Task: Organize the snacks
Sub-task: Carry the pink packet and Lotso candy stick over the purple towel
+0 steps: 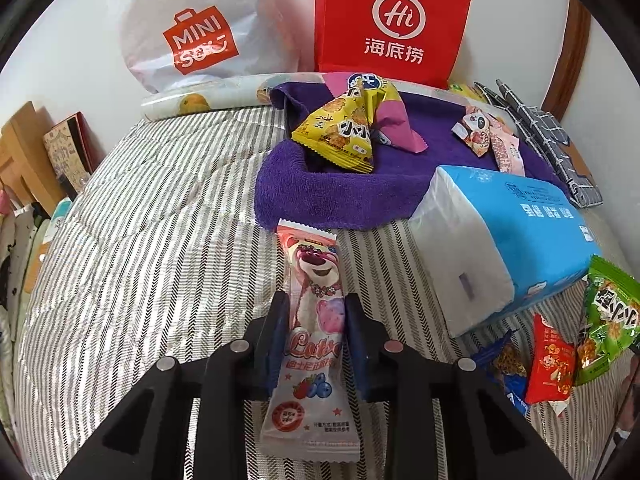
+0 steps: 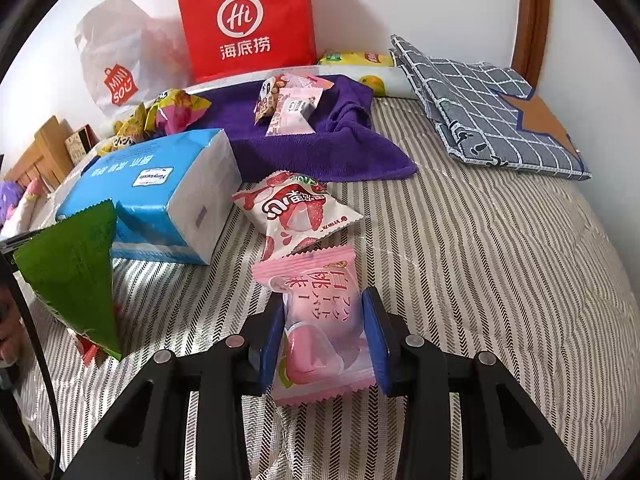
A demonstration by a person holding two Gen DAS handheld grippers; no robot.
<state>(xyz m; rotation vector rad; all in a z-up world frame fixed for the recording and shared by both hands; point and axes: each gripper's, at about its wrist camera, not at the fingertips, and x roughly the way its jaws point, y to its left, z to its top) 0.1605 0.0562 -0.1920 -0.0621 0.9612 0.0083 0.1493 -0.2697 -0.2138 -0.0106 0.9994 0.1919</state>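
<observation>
My left gripper (image 1: pixel 316 300) is shut on a long pink bear snack packet (image 1: pixel 314 276), its blue pads pressing both sides, low over the striped bedcover (image 1: pixel 160 240). My right gripper (image 2: pixel 323 296) is shut on a pink peach snack packet (image 2: pixel 320 320) just above the same cover. Ahead lies a purple towel (image 1: pixel 340 196) holding a yellow snack bag (image 1: pixel 340 132) and small pink packets (image 1: pixel 492 140). A white strawberry packet (image 2: pixel 296 212) lies right in front of the right gripper. Green (image 1: pixel 612 320), red (image 1: pixel 550 364) and blue (image 1: pixel 504 364) packets sit at the left view's right edge.
A blue tissue pack (image 1: pixel 500 240) lies beside the towel. A red paper bag (image 1: pixel 392 20) and a white plastic bag (image 1: pixel 192 32) lean on the wall behind. A grey checked cloth (image 2: pixel 492 112) lies far right. A green bag (image 2: pixel 76 272) and a hand (image 2: pixel 8 332) fill the left edge.
</observation>
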